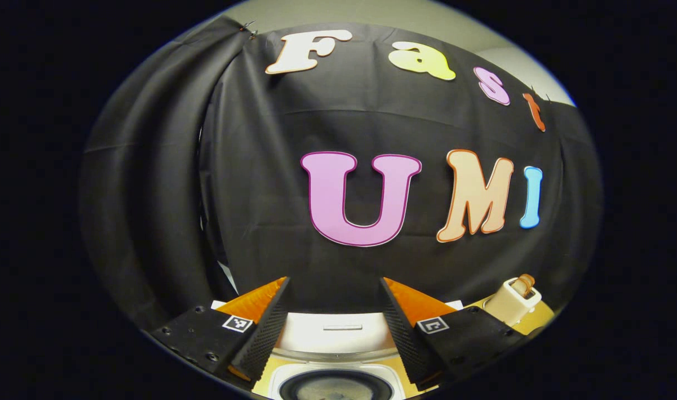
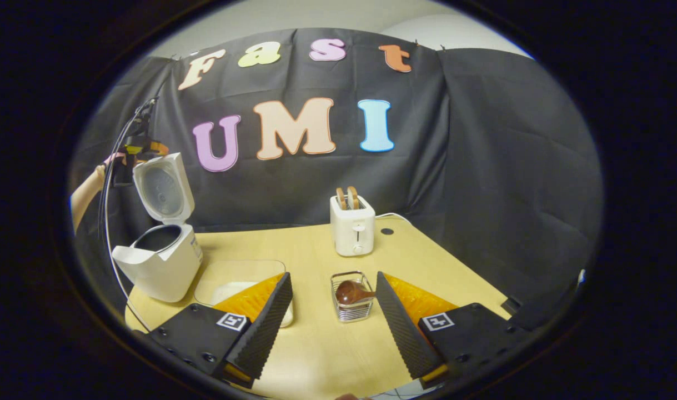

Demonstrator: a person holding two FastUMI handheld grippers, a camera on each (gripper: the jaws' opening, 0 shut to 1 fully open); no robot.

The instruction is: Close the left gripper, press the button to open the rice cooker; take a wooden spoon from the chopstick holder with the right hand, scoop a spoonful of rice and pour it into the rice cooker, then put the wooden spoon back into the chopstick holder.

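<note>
The white rice cooker (image 2: pixel 163 264) stands at the table's left with its lid (image 2: pixel 163 191) raised and the dark pot showing. In the left gripper view it lies right below my open left gripper (image 1: pixel 335 280), with the round pot (image 1: pixel 335 387) at the bottom edge. The left gripper (image 2: pixel 134 149), held by a hand, hovers beside the top of the lid. A wire chopstick holder (image 2: pixel 352 311) holds the wooden spoon (image 2: pixel 350 291), just ahead of my open, empty right gripper (image 2: pixel 333 275). A clear container of rice (image 2: pixel 239 278) sits between cooker and holder.
A white toaster (image 2: pixel 352 228) with two slices stands at the back of the wooden table (image 2: pixel 327 350); the toaster (image 1: pixel 513 300) also shows right of the left gripper. A cable (image 2: pixel 108 222) hangs down beside the cooker. Black cloth walls close in behind and to the right.
</note>
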